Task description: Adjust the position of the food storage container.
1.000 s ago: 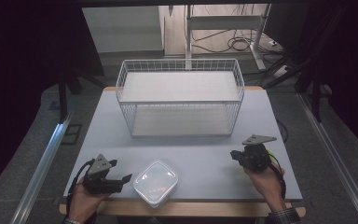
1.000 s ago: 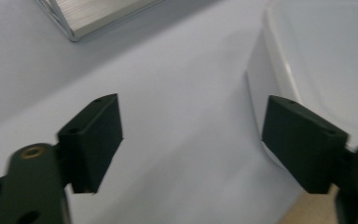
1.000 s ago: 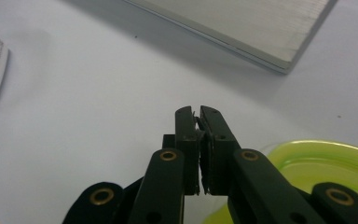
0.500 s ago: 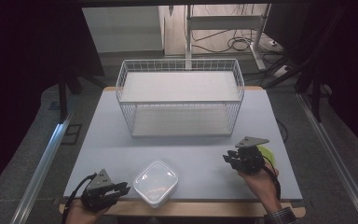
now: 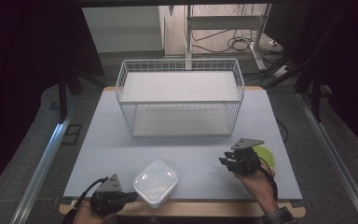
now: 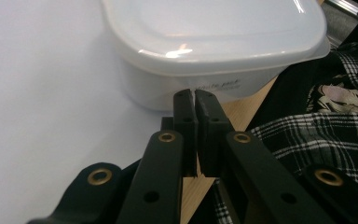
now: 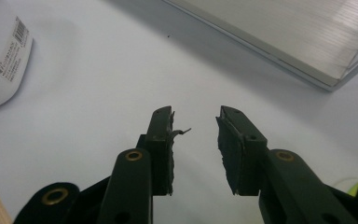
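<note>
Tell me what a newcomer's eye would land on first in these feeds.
The white wire basket standing empty at the far middle of the table stands out first. Next comes the lidded translucent plastic container at the near edge, with the left claw shut with nothing between its jaws, right beside the container's wall. The right claw hangs open over bare table, a yellow-green disc just behind it.

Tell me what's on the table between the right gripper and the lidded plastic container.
Nothing: in the high view, bare table separates the right gripper from the container.
</note>
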Tool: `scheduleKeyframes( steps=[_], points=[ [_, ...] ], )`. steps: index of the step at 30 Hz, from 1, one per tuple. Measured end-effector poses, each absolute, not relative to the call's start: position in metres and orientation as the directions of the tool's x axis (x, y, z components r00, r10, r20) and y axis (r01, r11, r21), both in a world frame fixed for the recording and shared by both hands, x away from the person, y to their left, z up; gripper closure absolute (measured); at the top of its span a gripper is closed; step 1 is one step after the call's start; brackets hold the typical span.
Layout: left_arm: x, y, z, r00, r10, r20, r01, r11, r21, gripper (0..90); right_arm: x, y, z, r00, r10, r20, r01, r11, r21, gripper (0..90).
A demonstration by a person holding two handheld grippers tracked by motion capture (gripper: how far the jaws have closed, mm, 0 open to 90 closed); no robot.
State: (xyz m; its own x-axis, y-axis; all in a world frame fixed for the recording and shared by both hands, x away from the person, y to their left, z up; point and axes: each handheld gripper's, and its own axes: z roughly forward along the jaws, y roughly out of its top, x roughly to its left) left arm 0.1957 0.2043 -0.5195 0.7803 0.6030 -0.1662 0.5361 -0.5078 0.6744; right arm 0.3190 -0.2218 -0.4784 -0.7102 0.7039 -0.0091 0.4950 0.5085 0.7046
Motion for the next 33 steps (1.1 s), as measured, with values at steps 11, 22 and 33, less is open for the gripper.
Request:
scheduleKeyframes(
  steps=[11,22,33],
  points=[
    [0.213,0.192,-0.526,0.756,0.621,-0.204,0.574,-0.48,0.664,86.1,0.313,-0.21,-0.473,-0.721,0.693,-0.019,0.484,0.523,0.702,63.0],
    [0.235,0.183,-0.528,0.717,0.662,-0.22,0.604,-0.431,0.671,85.5,0.313,-0.196,-0.483,-0.757,0.654,0.01,0.488,0.554,0.675,76.8],
    [0.258,0.171,-0.529,0.707,0.676,-0.208,0.602,-0.422,0.678,85.5,0.313,-0.174,-0.488,-0.798,0.603,0.005,0.457,0.6,0.656,79.4]
  ],
)
